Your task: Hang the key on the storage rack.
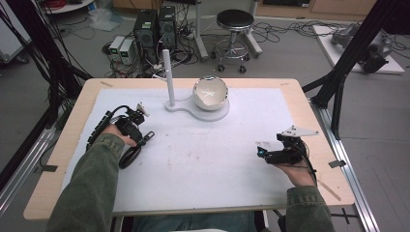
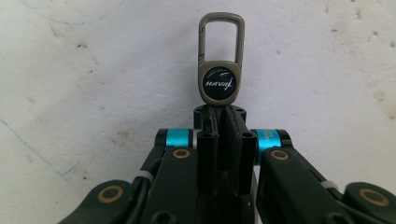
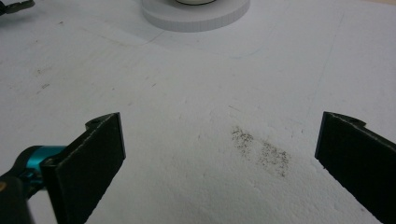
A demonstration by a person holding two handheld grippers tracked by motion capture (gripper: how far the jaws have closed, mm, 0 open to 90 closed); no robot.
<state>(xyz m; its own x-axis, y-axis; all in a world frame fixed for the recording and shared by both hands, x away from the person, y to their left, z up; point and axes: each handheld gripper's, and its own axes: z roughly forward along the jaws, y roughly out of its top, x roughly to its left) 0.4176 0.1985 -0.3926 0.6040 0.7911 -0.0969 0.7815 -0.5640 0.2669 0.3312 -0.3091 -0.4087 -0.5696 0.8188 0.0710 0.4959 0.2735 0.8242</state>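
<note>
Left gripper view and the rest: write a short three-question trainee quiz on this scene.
1. True or false: the left hand-held gripper is shut on the keychain.
2. The right hand-held gripper is: A) open, nothing between its jaws B) shut on a cloth C) holding the bowl.
3. What sits on the white stand beside its upright post?

Key: 1 true; 2 A; 3 a white bowl.

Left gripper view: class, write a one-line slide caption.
Left claw shut on a Haval carabiner keychain above the white foam mat.
</note>
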